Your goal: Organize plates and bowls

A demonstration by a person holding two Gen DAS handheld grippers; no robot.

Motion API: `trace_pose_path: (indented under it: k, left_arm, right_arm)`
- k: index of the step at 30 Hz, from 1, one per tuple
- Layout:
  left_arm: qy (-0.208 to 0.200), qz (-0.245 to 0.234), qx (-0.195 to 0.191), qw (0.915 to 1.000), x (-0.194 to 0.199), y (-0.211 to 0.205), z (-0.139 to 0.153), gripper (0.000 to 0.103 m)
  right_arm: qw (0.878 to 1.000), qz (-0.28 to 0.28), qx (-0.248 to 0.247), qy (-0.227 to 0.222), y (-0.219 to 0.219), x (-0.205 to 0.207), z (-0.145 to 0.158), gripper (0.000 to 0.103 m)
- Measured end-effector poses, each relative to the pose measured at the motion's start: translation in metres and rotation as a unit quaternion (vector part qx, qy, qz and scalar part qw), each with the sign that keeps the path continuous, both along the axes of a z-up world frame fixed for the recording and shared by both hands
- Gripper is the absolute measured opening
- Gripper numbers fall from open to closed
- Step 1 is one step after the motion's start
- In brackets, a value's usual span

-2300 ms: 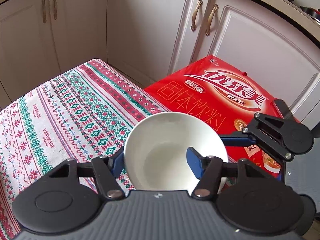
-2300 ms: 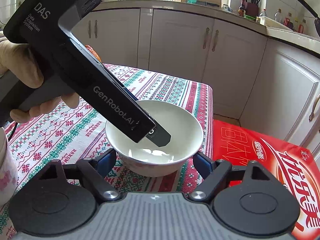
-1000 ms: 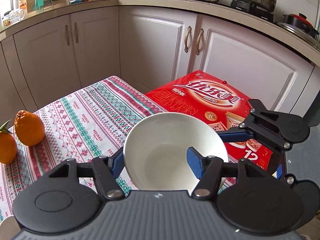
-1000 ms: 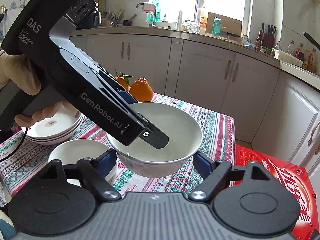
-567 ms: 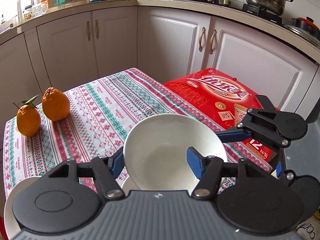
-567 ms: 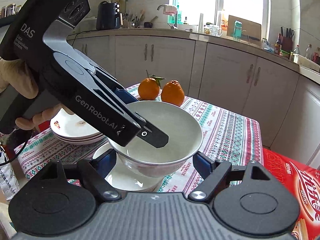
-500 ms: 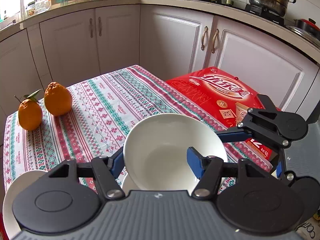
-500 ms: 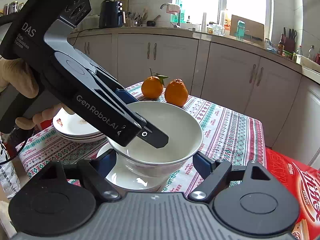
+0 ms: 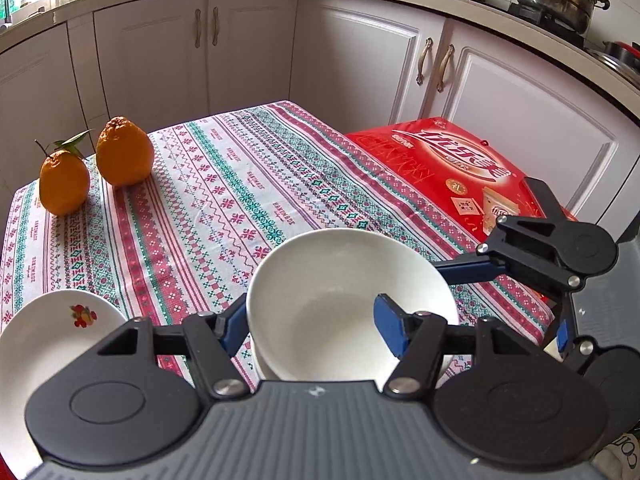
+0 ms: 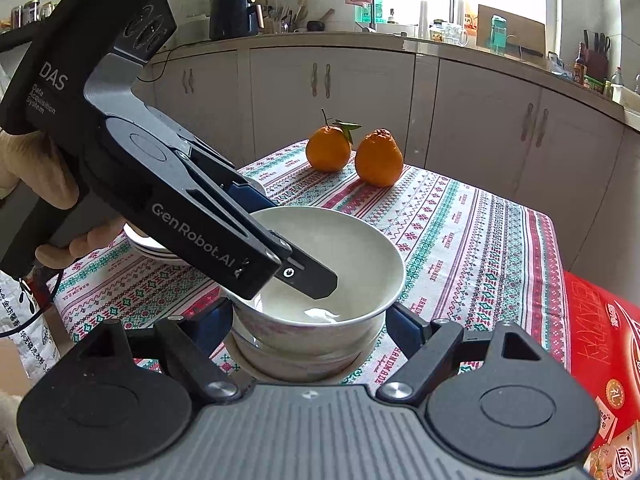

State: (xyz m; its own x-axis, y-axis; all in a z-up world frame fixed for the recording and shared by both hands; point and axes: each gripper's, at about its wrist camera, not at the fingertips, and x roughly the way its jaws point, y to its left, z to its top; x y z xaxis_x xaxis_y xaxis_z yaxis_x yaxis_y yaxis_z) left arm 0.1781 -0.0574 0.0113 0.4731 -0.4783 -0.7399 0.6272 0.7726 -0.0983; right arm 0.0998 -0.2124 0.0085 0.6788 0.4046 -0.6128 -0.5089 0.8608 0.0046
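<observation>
My left gripper [image 9: 310,326] is shut on the rim of a white bowl [image 9: 340,300], one finger inside, one outside. The bowl [image 10: 348,256] sits nested in a second white bowl [image 10: 304,360] on the patterned tablecloth [image 9: 224,200]. My right gripper [image 10: 308,332] is open, its fingers on either side of the bowls without touching them; it also shows in the left wrist view [image 9: 556,248]. A stack of white plates [image 9: 44,344] with a flower print lies to the left, partly hidden behind the left gripper in the right wrist view [image 10: 152,246].
Two oranges [image 9: 96,168] stand at the far left of the table. A red carton [image 9: 460,172] lies beside the table's right edge. White kitchen cabinets [image 9: 360,48] stand behind.
The left gripper has carried the bowl leftward and down over the table, into the second bowl. The right gripper has followed alongside, still open.
</observation>
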Motion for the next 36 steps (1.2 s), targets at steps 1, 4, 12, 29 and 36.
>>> trace_pose_path:
  k: [1,4,12,29,36]
  left_arm:
    - [0.001,0.0,0.0,1.0,0.0,0.0,-0.001,0.064]
    - [0.004,0.0,-0.002,1.0,0.0,0.001,-0.003,0.064]
    - [0.01,0.003,-0.004,0.9999,0.002,0.004,-0.009,0.068]
    - [-0.049,-0.006,-0.04,0.998,-0.028,0.032,0.021,0.096]
    - [-0.028,-0.007,-0.053,0.9982,-0.046,0.053,0.016,0.099]
  right_arm:
    - [1.0,0.0,0.002,0.003,0.0,0.001,-0.001,0.087]
    - [1.0,0.0,0.007,0.008,-0.002,0.002,-0.003,0.087]
    - [1.0,0.002,0.014,0.015,-0.002,0.004,-0.004,0.087]
    - [1.0,0.002,0.008,-0.007,-0.012,-0.012,0.0,0.103]
    - [1.0,0.008,-0.017,-0.016,-0.014,-0.02,0.002,0.103]
